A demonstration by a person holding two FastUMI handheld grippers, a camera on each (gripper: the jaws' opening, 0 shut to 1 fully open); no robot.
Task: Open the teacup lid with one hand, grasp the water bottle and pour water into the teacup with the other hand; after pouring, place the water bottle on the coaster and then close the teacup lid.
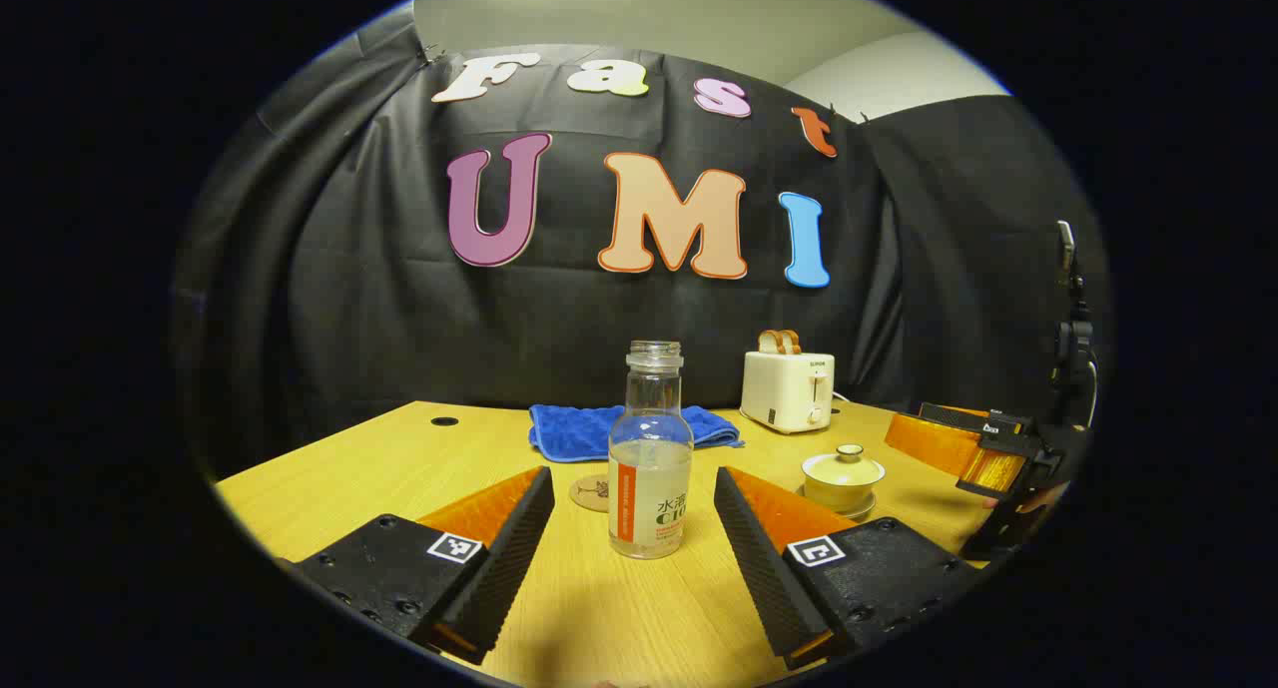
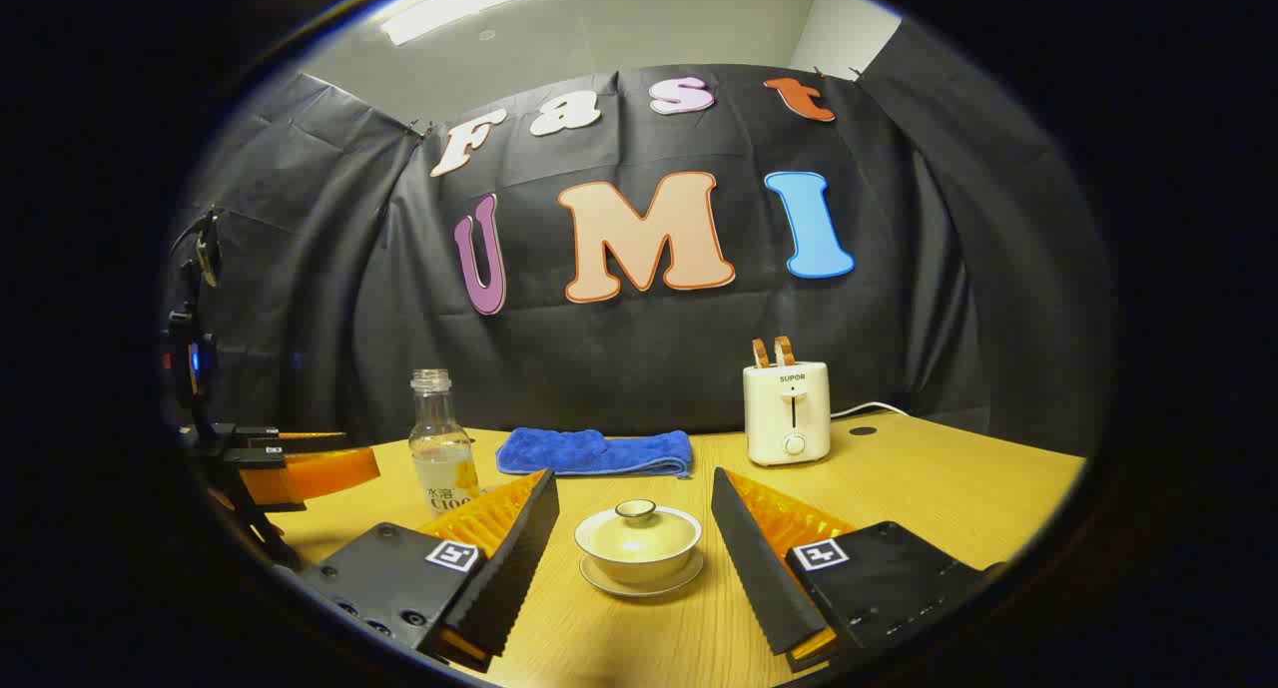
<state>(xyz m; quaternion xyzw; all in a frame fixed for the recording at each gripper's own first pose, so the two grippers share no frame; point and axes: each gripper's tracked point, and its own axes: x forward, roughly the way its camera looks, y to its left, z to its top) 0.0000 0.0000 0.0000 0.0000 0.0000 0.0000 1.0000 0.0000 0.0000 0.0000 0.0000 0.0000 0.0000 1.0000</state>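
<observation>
Each gripper has two wedge-shaped fingers, orange on the outer faces and lined inside with black ribbed pads. The left gripper (image 1: pixel 634 548) and the right gripper (image 2: pixel 634 558) carry matte black mounting blocks with small dark screws, and each block bears a white square tag printed with a black marker pattern.

On the table: one water bottle (image 1: pixel 650 458), uncapped; one lidded teacup (image 2: pixel 638 540) on one saucer (image 2: pixel 641 579); one round coaster (image 1: pixel 591 492). One folded blue towel (image 2: pixel 595 451), one white toaster (image 2: pixel 788 412) holding two bread slices (image 2: pixel 773 351). Two grippers: left gripper (image 1: pixel 632 533), right gripper (image 2: pixel 633 548).
</observation>
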